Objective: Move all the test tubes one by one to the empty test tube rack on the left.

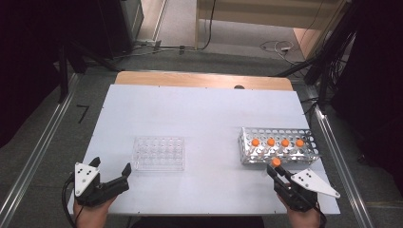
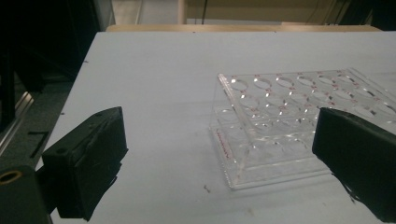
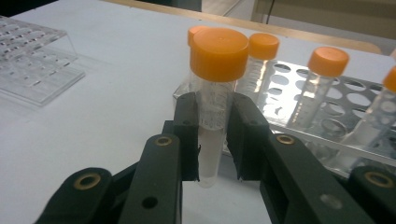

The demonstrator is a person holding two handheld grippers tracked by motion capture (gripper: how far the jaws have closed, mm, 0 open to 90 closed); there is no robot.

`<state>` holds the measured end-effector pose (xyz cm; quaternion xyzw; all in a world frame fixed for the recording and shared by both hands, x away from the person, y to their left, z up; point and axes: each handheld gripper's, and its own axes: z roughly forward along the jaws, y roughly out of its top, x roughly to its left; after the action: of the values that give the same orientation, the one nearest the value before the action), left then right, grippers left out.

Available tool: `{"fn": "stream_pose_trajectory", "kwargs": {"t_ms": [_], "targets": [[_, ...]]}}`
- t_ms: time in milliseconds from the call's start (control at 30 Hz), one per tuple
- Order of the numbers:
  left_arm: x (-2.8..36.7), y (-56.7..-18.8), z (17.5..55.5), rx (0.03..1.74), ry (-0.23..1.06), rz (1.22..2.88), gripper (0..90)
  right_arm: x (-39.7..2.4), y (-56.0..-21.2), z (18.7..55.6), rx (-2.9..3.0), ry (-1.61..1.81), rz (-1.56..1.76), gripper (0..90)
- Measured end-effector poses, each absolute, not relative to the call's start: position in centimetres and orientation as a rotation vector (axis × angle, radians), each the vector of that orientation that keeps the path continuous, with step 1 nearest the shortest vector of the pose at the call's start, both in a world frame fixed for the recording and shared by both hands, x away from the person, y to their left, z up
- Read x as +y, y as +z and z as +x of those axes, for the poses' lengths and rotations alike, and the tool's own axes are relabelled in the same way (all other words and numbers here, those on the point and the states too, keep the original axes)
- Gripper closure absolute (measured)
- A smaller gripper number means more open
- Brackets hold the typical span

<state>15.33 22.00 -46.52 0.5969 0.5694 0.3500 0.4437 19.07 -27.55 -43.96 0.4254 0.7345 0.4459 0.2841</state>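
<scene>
My right gripper (image 3: 212, 135) is shut on a clear tube with an orange cap (image 3: 215, 79), held upright just in front of the white metal rack (image 3: 299, 116). From above, that tube (image 1: 276, 162) and the right gripper (image 1: 278, 172) sit at the near edge of the rack (image 1: 247, 147), which holds several more orange-capped tubes (image 1: 270, 142). A clear plastic rack with empty holes (image 1: 158, 153) stands mid-table. The left gripper (image 1: 110, 168) rests open at the table's near left corner, and its jaws stand wide apart beside the clear rack (image 2: 280, 121), holding nothing.
The white tabletop (image 1: 190, 114) has free room at its far half and between the two racks. A wooden strip (image 1: 199, 79) runs along the far edge. Metal rails and cables lie on the floor at both sides.
</scene>
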Motion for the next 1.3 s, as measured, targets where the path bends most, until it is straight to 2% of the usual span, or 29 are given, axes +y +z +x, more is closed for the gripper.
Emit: {"fn": "stream_pose_trajectory", "kwargs": {"t_ms": [900,1300], "targets": [[15.0,-45.0,17.4,1.194,0.697,1.632,6.1,-20.5,-44.8,19.8,2.14,1.247,0.963,72.1],[11.3,-43.9,17.9,1.05,0.629,1.7,13.4,-15.9,-45.2,20.5,2.244,1.278,0.878,72.1]]}}
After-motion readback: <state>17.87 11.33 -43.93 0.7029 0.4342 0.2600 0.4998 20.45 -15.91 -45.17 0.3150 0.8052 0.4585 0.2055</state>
